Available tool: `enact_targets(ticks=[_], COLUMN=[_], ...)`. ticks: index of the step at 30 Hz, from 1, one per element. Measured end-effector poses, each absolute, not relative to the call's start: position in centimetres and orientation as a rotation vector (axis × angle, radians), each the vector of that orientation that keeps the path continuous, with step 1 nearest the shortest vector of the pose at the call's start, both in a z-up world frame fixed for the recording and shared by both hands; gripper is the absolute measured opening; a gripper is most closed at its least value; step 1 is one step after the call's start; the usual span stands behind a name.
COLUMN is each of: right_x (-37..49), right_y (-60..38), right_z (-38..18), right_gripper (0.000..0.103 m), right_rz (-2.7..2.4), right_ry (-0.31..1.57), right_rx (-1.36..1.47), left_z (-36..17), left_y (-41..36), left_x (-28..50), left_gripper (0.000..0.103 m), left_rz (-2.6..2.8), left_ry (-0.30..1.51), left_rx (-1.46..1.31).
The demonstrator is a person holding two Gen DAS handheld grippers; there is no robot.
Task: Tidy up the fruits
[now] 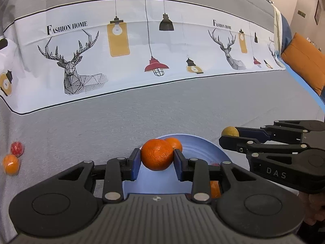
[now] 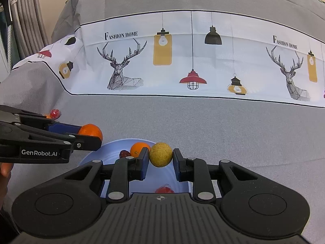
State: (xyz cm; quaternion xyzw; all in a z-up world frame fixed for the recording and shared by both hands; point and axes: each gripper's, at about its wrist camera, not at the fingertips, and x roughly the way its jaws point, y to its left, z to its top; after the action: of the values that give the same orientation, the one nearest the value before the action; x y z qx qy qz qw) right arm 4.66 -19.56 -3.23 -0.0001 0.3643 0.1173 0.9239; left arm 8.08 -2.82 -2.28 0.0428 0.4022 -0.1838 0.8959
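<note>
Orange clamped across its middle in the left gripper; right gripper pinches a yellow fruit above the bowl. Both likely firm, light, roll-prone.

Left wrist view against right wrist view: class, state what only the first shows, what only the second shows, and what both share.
Only the left wrist view shows the loose orange fruit lying whole on the grey cloth beside a red fruit, and an orange cushion at the far right.

Only the right wrist view shows the small dark red fruit in the blue bowl, and grey curtains at the upper left.

Both show the left gripper shut on an orange, the right gripper shut on a yellow fruit, the bowl and the deer-print cloth band.
</note>
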Motion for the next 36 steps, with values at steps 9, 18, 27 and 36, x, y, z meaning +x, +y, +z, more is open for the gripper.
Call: enact_targets(ticks=[9,18,27,36], right_x=[4.74,4.79,4.8,4.77], right_y=[-19.41,-19.2,-19.16,-19.17], right_z=[-3.39,-3.48,-3.49,-3.47], right_gripper=[0.027,0.027,0.027,0.027], right_rz=[0.244,0.249,0.252,0.253], right_ry=[0.749,0.749,0.746,0.743], right_rx=[-0.006,-0.011,-0.016,-0.02], left_z=[-2.39,-2.47,-2.5,-2.45], left_y=[-2.92,-3.03,-3.23,-3.24], left_x=[8.17,8.16,7.95,7.98], left_gripper=[0.038,0.038,0.038,0.038], left_rz=[-0.387,-0.39,-0.399,-0.404], left_ry=[0.833,0.831,0.826,0.823], left_rx=[0.095,0.099,0.106,0.107])
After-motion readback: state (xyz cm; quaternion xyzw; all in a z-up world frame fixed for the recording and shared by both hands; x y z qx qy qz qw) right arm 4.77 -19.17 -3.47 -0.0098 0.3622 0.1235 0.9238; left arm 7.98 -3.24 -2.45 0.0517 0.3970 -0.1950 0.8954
